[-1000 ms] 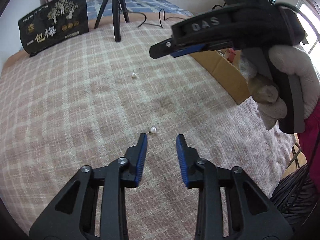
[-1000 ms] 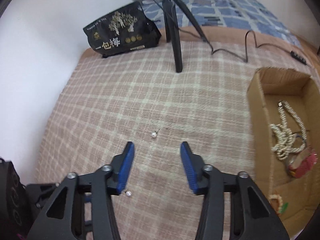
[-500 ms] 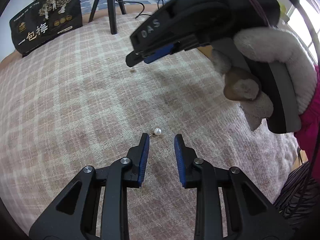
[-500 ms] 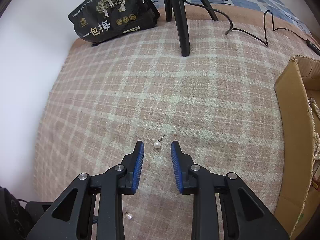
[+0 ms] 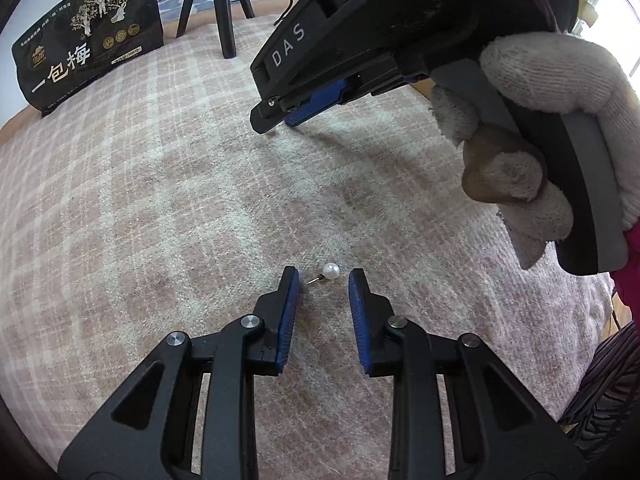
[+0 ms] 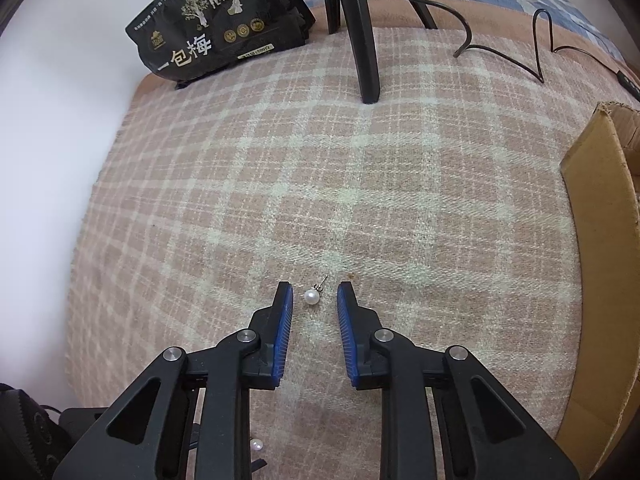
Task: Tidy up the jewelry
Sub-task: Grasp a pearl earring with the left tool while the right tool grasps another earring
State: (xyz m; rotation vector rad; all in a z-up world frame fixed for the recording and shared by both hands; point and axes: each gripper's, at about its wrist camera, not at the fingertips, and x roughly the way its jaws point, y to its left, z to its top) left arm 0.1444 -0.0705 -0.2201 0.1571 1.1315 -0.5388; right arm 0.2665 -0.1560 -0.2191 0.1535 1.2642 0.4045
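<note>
Lying on the checked pink blanket (image 6: 360, 184) are two pearl earrings. The left gripper (image 5: 323, 276) has one pearl earring (image 5: 330, 271) between its blue fingertips; its jaws are a little way apart and not touching the pearl. The right gripper (image 6: 314, 290) has the other pearl earring (image 6: 311, 296) between its tips. Its jaws are closing, but the pads are not pressing the pearl yet.

Only the left view shows the gloved hand (image 5: 552, 120) that holds the right gripper, with the tips down at the blanket. Only the right view shows the cardboard box (image 6: 600, 216) at the blanket's right edge. It also shows the first pearl peeking out near the bottom, behind the gripper's arm. Both views show the black snack bag (image 6: 224, 24) and the tripod leg (image 6: 364, 44) at the far edge.
</note>
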